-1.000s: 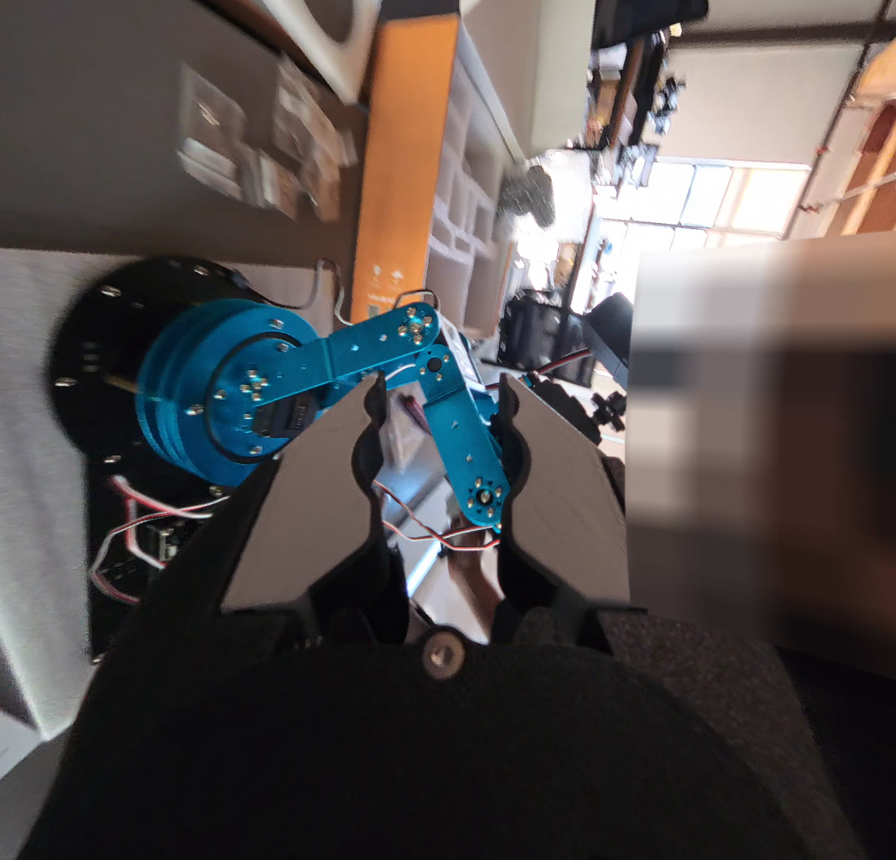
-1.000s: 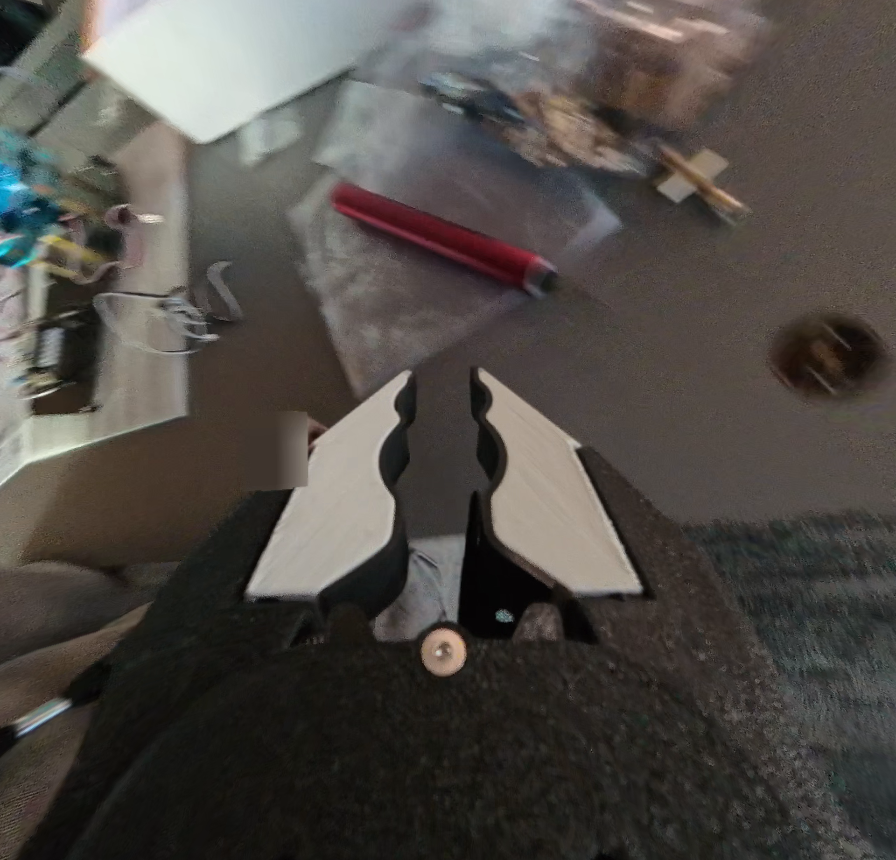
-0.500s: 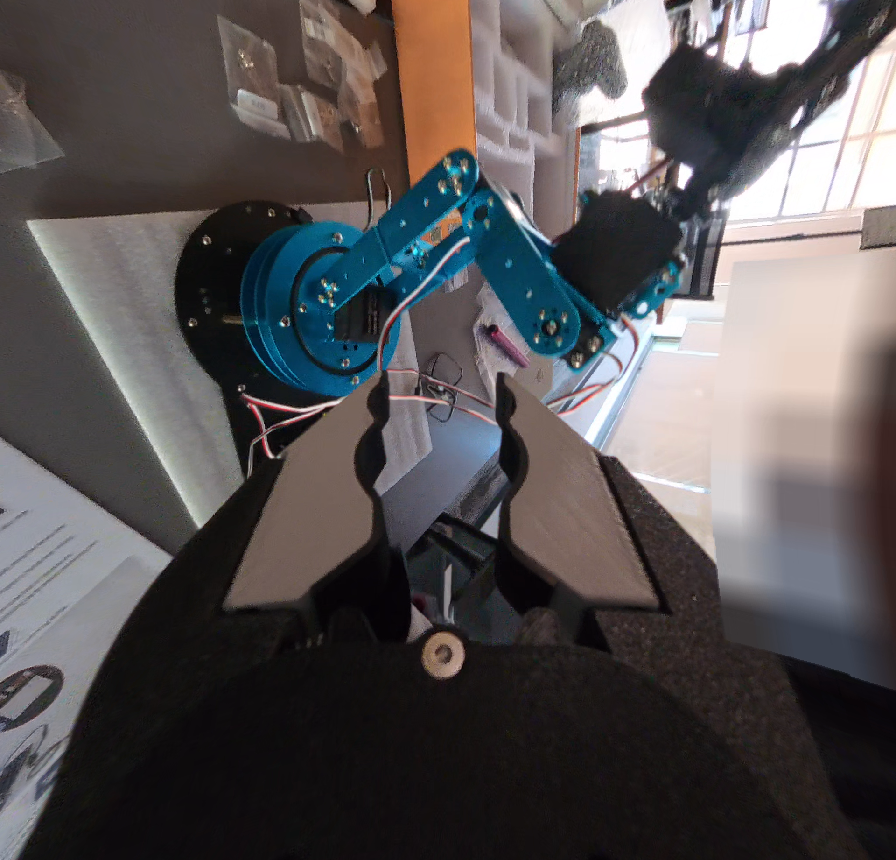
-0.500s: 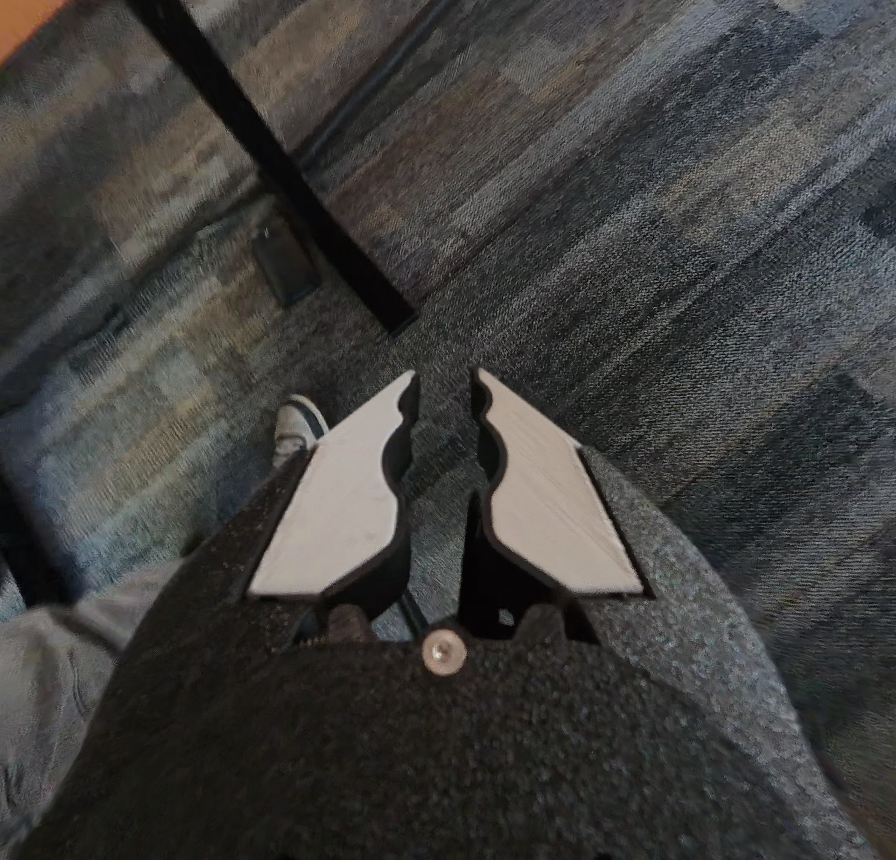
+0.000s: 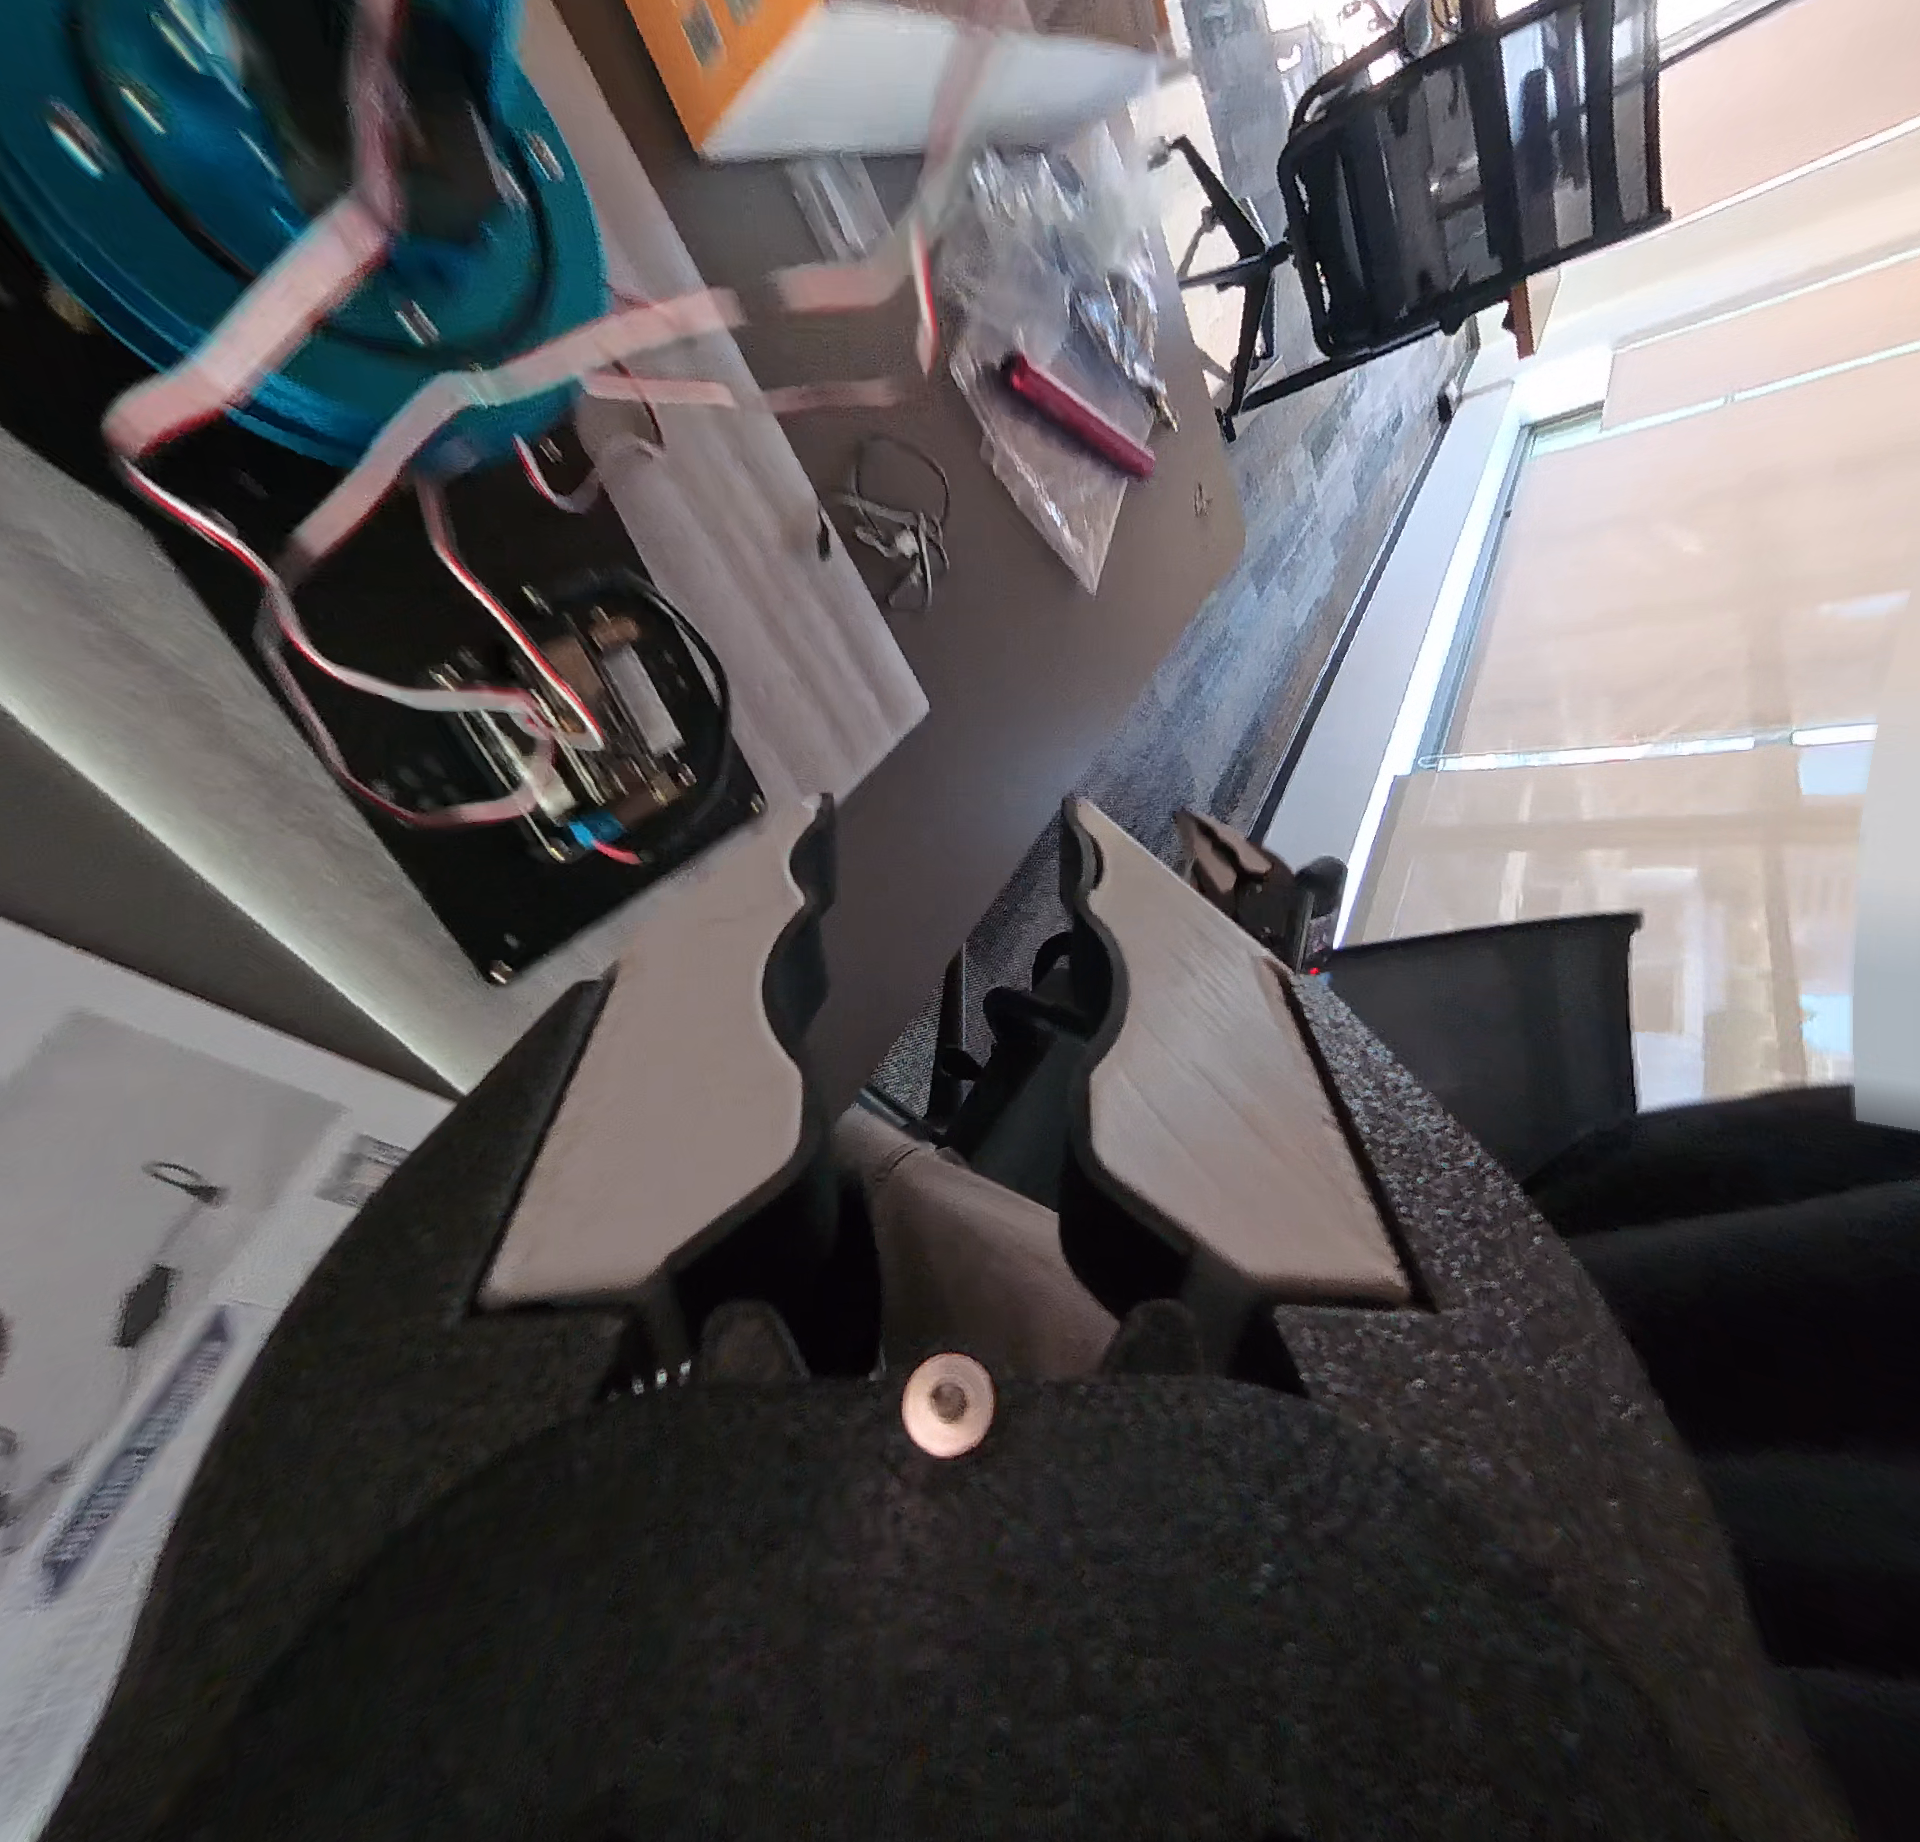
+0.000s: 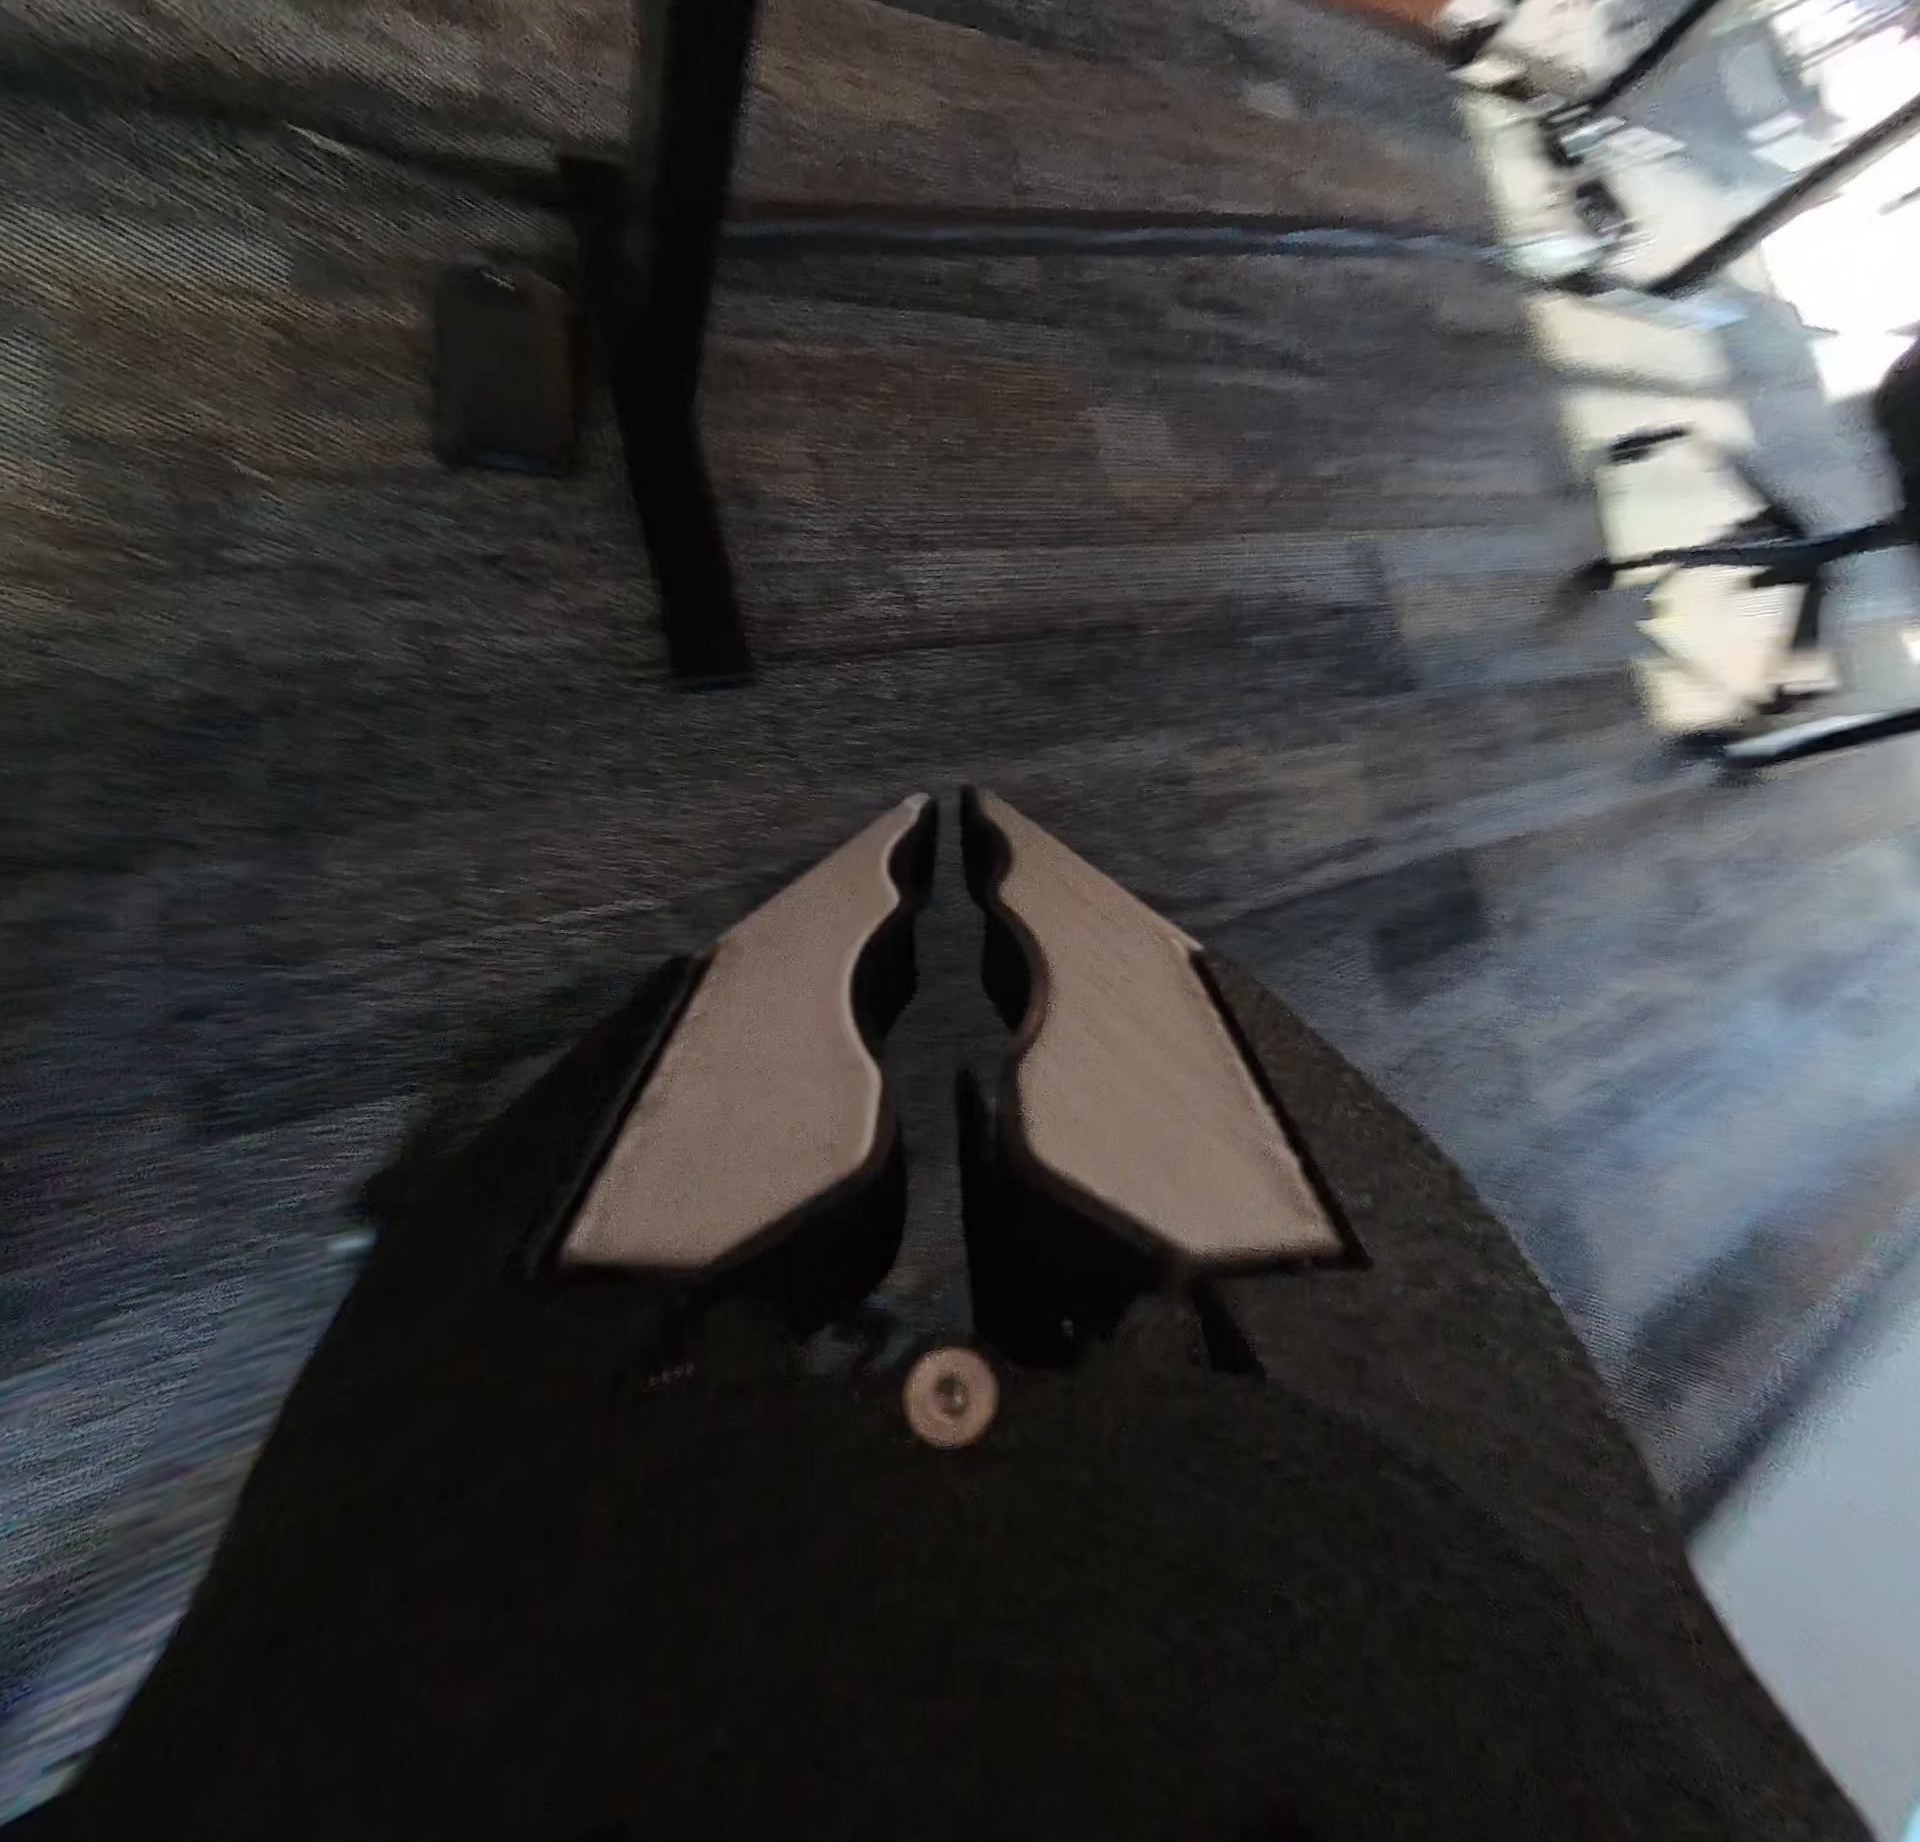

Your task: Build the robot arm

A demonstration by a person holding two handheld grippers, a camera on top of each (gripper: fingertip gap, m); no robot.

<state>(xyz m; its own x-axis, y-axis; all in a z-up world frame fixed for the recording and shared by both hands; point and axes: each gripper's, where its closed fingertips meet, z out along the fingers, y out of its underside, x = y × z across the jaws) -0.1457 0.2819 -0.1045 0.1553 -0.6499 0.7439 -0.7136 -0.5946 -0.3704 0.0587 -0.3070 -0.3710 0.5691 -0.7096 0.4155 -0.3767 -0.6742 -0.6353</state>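
Left tongs (image 5: pixel 948 836) spread, empty, over my desk (image 5: pixel 914 857) edge near black circuit plate (image 5: pixel 436 649), right tongs (image 6: pixel 948 800) pressed nearly together, empty, above carpet (image 6: pixel 312 805).

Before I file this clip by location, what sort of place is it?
Probably an office or lab workspace: a table with a blue robot-kit base and wired circuit board, a mesh office chair by large windows, carpet tiles.

The left wrist view is looking close across the counter (image 5: pixel 914 857); the right is facing down at carpet (image 6: pixel 312 857).
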